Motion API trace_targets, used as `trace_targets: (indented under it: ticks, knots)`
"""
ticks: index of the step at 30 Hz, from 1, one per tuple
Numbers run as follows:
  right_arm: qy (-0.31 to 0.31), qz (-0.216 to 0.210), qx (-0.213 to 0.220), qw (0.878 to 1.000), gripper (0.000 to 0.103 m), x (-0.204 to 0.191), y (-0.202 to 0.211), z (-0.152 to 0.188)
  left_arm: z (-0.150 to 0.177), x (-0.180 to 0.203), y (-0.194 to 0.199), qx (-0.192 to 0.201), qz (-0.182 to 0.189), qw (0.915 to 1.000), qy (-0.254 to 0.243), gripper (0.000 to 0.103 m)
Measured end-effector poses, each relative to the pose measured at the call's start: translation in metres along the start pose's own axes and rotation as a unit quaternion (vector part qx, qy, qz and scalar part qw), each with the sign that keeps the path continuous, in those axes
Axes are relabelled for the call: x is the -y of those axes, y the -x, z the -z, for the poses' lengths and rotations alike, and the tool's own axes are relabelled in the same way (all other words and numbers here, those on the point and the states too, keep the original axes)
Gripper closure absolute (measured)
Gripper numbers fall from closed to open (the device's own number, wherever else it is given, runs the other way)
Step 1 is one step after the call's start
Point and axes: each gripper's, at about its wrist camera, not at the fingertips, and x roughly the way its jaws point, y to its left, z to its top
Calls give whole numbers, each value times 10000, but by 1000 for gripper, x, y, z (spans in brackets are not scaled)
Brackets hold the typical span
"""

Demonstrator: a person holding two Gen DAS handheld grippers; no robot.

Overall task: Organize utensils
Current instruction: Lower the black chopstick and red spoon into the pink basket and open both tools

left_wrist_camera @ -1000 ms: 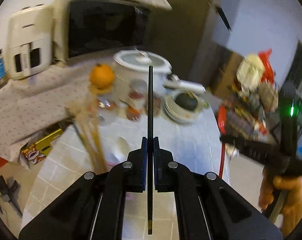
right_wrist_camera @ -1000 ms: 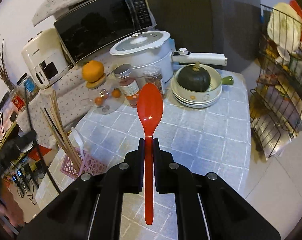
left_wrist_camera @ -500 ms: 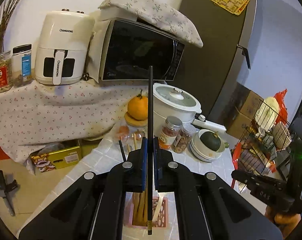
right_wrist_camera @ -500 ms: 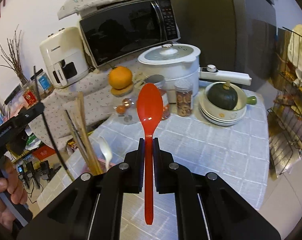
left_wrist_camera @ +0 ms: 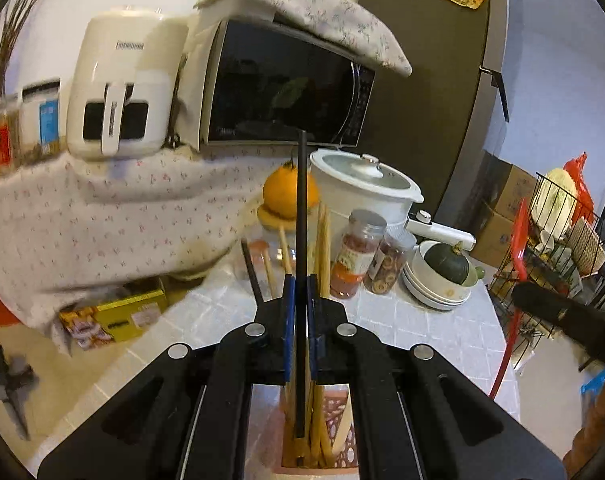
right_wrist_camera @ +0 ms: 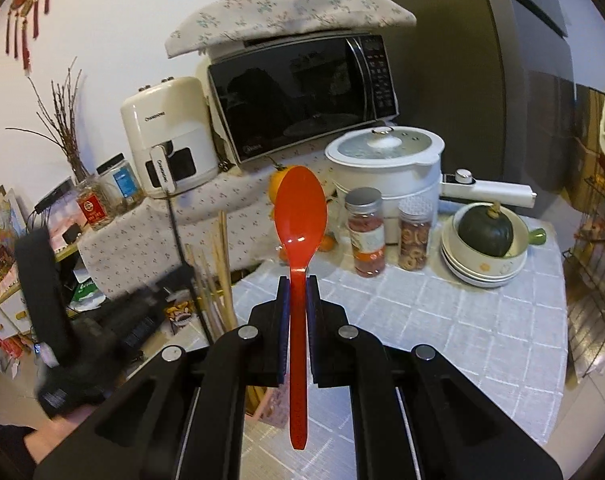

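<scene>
- Left wrist view: left hand-held gripper (left_wrist_camera: 300, 312) clamped tight on a black chopstick (left_wrist_camera: 301, 240). Stick's long axis runs along the fingers, upper end toward the microwave (left_wrist_camera: 286, 92), lower end showing in the gap behind the jaws.
- Key relation: pink utensil holder (left_wrist_camera: 342, 446) sits right under this hand-held gripper, and the stick's lower end hangs just over its mouth, seemingly among the sticks already in. Judgement: the coming move looks like a lowering along the stick's own axis, then release.
- Holder contents: a bunch of wooden chopsticks (left_wrist_camera: 322, 240) standing upright, another dark stick (left_wrist_camera: 251, 270) leaning left, plus sth pale at the right side, prob. a spoon handle; can't tell for sure.
- Other containers on the desk (left_wrist_camera: 402, 320): stacked bowls (left_wrist_camera: 434, 288) w/ a dark green squash (left_wrist_camera: 446, 262) on top; two spice jars (left_wrist_camera: 356, 254) beside the white pot (left_wrist_camera: 362, 188), lid on.
- Right wrist view: right hand-held gripper (right_wrist_camera: 298, 308) closed on a red spoon (right_wrist_camera: 299, 216), gripped at the handle, bowl end forward, handle tail hanging behind the jaws.
- Holder (right_wrist_camera: 274, 404) lies low and just left of this hand-held gripper, mostly hidden by its body; wooden sticks (right_wrist_camera: 222, 276) rise at the left.
- Left hand-held gripper's body (right_wrist_camera: 134, 320) blurs in at left, nearer the holder than the right one. Judgement: the spoon waits its turn.
</scene>
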Motion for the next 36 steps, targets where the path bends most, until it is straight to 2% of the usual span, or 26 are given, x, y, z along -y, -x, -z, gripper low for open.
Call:
trace_targets:
  ticks: [8, 11, 12, 13, 15, 18, 23, 24, 26, 27, 29, 31, 36]
  knots:
    - [104, -124, -4, 9999, 95, -12, -10, 7, 20, 8, -7, -293, -50, 9991, -287, 99]
    - [81, -149, -31, 9999, 95, -14, -18, 10, 15, 3, -7, -658, 138, 9976, -151, 97]
    - [66, -168, -21, 9998, 95, -15, -19, 11, 12, 1, -6, -833, 213, 9963, -47, 90]
    - [38, -195, -2, 9998, 95, -16, -21, 11, 10, -1, -3, -918, 255, 9954, 25, 77]
    - [-5, -234, 53, 9997, 95, -18, -26, 12, 0, -5, 12, -791, 298, 9964, 71, 70]
    - [-36, -216, 190, 9996, 95, -24, -33, 11, -10, -8, 25, -840, 217, 9962, -5, 67]
    - [-102, -326, 648, 9973, 95, -36, -34, 9, -9, -20, 27, -1361, 59, 9904, 224, 65]
    - [-8, -298, 691, 9972, 95, -40, -37, 11, -8, -20, 26, -1471, -40, 9890, 172, 62]
    - [208, -177, 712, 9971, 94, -47, -43, 18, -4, -22, 23, -1668, -213, 9857, 119, 48]
    - [301, -125, 691, 9971, 94, -49, -47, 22, -2, -24, 22, -1775, -295, 9836, 143, 40]
    - [367, -108, 477, 9981, 93, -50, -59, 34, 1, -26, 21, -1870, -254, 9819, 183, 39]
    - [464, -81, 326, 9984, 93, -50, -64, 42, 3, -28, 21, -1957, -382, 9798, 171, 38]
    - [561, -128, 93, 9983, 93, -52, -63, 48, 2, -33, 26, -1982, -393, 9790, 251, 35]
